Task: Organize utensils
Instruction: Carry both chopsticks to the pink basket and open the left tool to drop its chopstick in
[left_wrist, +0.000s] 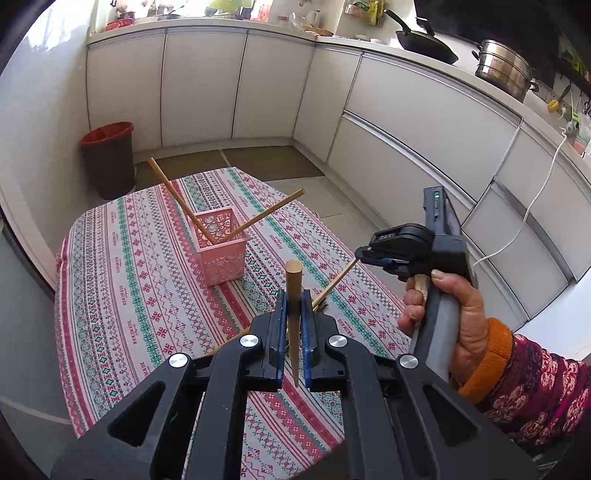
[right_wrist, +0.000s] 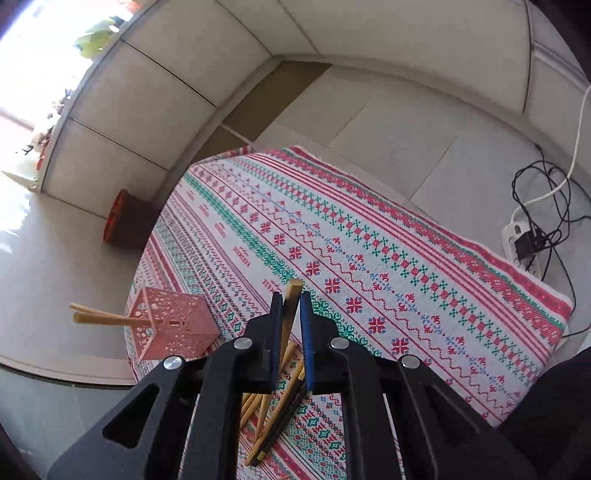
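Both grippers (L (left_wrist: 294, 295), R (right_wrist: 291, 299)) clamp one chopstick (left_wrist: 294, 291) ea.

Left gripper (left_wrist: 294, 295) clamps one upright chopstick (left_wrist: 294, 291); pink basket (left_wrist: 221, 245) beyond holds two chopsticks (left_wrist: 177, 197).

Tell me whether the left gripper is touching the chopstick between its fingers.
Touching. The left wrist view shows the left gripper shut on a chopstick, both blue pads pressed against its sides with no gap.
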